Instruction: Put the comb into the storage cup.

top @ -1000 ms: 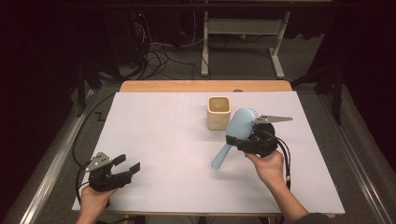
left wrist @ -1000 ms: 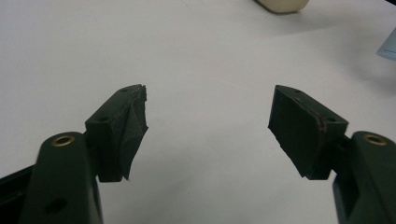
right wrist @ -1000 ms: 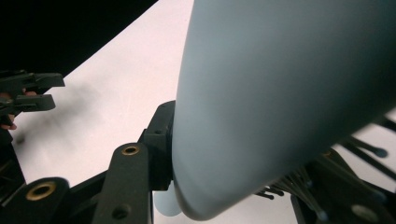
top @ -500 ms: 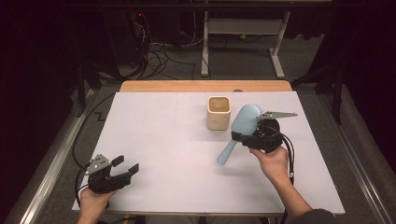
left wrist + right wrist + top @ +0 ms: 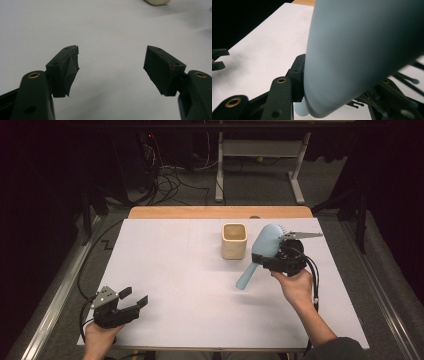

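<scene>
Light wooden table [image 5: 220,212], top almost fully covered by a white sheet [image 5: 190,285], bare wood strip showing only along the far edge. One cream square-mouthed cup [image 5: 234,240] stands upright on the sheet, right of centre, toward the far side.

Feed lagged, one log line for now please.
right gripper shut on hairbrush | beside cup | left gripper open, empty
</scene>
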### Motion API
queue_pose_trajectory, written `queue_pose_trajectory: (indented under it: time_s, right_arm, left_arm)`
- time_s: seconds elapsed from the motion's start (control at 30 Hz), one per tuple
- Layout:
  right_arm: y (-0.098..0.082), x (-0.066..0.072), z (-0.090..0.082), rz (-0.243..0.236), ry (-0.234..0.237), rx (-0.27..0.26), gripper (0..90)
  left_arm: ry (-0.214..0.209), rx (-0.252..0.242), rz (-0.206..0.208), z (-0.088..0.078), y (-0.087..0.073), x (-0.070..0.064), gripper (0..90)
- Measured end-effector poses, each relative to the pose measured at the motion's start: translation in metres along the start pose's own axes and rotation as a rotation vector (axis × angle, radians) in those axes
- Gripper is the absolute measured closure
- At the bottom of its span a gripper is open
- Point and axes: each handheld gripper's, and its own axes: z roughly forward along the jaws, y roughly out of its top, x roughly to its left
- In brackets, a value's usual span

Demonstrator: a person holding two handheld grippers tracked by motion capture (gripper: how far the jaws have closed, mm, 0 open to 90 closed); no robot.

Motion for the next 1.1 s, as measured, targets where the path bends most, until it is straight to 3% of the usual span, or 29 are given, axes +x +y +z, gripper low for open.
queue_pose_trajectory:
  time_s: [0.4, 0.8, 1.1]
  right_arm:
    - [0.013, -0.004, -0.001, 0.001, -0.026, -0.013, 55.0]
    - [0.035, -0.004, -0.001, -0.018, -0.056, -0.031, 55.0]
    - [0.053, -0.007, 0.001, -0.004, -0.075, -0.045, 55.1]
  left_arm:
    - [0.004, 0.001, -0.005, 0.0, 0.0, 0.001, 29.1]
    - [0.005, 0.01, 0.0, 0.002, -0.001, 0.001, 28.7]
    - [-0.001, 0.015, 0.0, 0.003, -0.001, 0.001, 28.5]
